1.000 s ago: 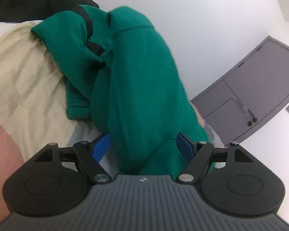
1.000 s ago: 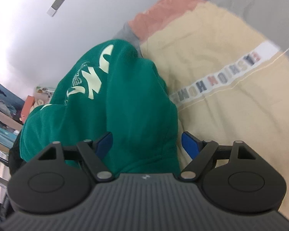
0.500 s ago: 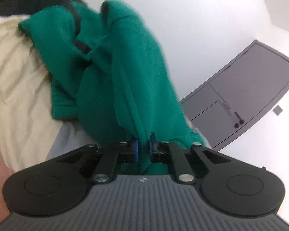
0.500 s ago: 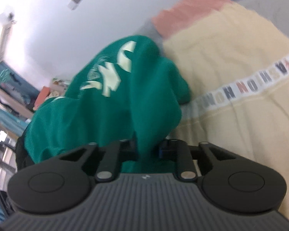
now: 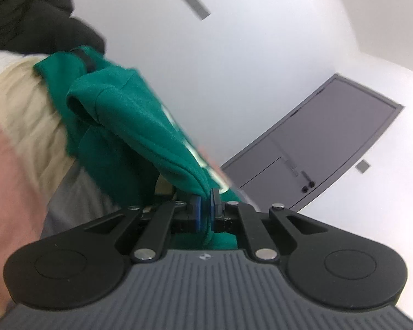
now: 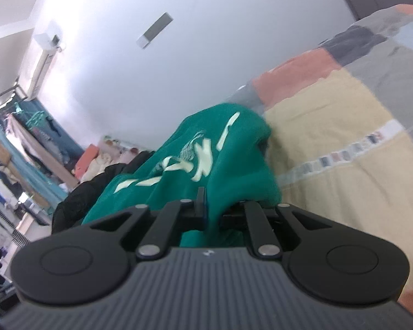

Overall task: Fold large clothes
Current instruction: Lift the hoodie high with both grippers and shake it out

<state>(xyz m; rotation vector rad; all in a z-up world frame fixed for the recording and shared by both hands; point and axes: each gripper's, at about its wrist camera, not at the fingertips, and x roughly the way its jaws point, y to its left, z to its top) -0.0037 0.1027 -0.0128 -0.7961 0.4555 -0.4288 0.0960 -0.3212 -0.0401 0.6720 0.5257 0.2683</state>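
My left gripper [image 5: 205,209]: blue pads nearly together, pinching a fold of the green sweatshirt [image 5: 129,126]. Cloth runs up and away from the pads, its far end lying on the patchwork bedspread [image 5: 16,126]. My right gripper [image 6: 210,209]: jaws drawn narrow, clamped on another bunch of the sweatshirt [image 6: 206,159], pale lettering showing. Bedspread [image 6: 344,126] lies to the right.

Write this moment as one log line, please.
left hand-held gripper: shut on green sweatshirt | right hand-held gripper: shut on green sweatshirt | sweatshirt: bunched above bedspread | fold: not done
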